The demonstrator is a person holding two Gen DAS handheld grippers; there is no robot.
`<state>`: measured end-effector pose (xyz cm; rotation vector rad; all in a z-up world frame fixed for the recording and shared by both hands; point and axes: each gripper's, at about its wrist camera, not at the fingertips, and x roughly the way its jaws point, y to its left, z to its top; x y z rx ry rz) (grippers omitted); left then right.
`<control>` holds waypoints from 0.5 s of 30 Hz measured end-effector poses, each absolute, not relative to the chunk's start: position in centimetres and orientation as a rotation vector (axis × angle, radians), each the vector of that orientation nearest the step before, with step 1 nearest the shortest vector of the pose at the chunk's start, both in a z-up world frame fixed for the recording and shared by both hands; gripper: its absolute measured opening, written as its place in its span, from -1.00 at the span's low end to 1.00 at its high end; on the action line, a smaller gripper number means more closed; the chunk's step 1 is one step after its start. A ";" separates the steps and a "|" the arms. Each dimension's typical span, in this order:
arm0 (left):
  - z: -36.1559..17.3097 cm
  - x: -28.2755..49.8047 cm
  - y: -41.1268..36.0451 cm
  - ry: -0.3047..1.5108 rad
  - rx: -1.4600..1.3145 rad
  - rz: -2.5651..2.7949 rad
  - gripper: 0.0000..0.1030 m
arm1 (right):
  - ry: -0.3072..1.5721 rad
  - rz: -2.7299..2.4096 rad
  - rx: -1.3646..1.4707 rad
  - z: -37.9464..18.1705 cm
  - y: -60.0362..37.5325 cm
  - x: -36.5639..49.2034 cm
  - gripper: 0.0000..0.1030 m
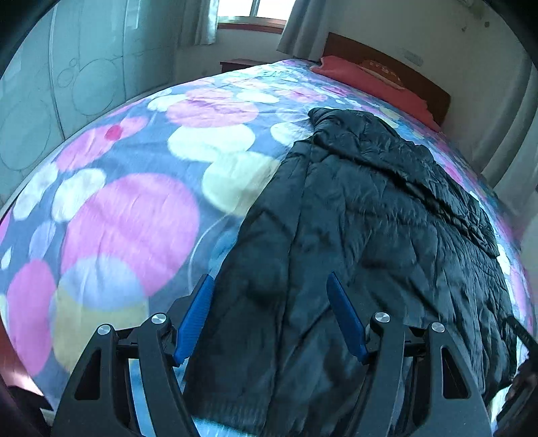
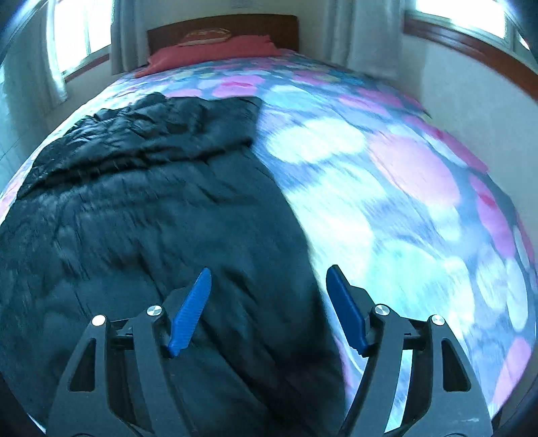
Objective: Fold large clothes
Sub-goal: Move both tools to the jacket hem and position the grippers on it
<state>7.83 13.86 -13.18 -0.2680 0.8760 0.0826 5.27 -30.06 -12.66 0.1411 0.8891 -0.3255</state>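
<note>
A large black quilted jacket (image 1: 370,218) lies spread flat on a bed with a spotted bedspread (image 1: 134,208). My left gripper (image 1: 270,279) hovers over the jacket's near left edge, blue fingers (image 1: 196,319) apart, nothing between them. In the right wrist view the same jacket (image 2: 151,208) fills the left half. My right gripper (image 2: 269,272) hangs above the jacket's near right edge, where black cloth meets the bedspread (image 2: 403,218). Its blue fingers (image 2: 346,312) stand apart and empty. This view is motion-blurred.
A red pillow (image 1: 380,84) and wooden headboard (image 2: 222,28) stand at the far end of the bed. Windows with curtains (image 2: 67,40) flank the bed. A wardrobe door (image 1: 67,84) stands beyond the bed's left side. A wall (image 2: 470,84) runs along the right.
</note>
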 end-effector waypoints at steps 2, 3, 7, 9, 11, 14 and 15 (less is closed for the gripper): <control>-13.5 6.9 13.9 0.881 -0.277 0.076 0.35 | 0.899 -0.337 0.147 -13.1 -30.5 3.7 0.37; -13.5 6.5 13.8 0.883 -0.282 0.071 0.38 | 0.901 -0.339 0.149 -13.3 -30.6 3.0 0.38; -13.7 4.9 13.7 0.866 -0.292 0.066 0.44 | 0.905 -0.331 0.184 -13.9 -31.1 0.6 0.40; -13.5 4.2 13.9 0.857 -0.315 0.062 0.45 | 0.904 -0.317 0.219 -14.1 -31.1 -0.3 0.40; -13.4 3.7 14.4 0.853 -0.351 0.055 0.45 | 0.902 -0.300 0.238 -14.2 -30.9 -1.0 0.40; -13.6 2.9 14.9 0.859 -0.400 0.041 0.46 | 0.901 -0.260 0.265 -14.2 -30.4 -1.7 0.40; -13.8 2.7 15.0 0.864 -0.416 0.037 0.47 | 0.905 -0.244 0.275 -14.3 -30.1 -1.9 0.40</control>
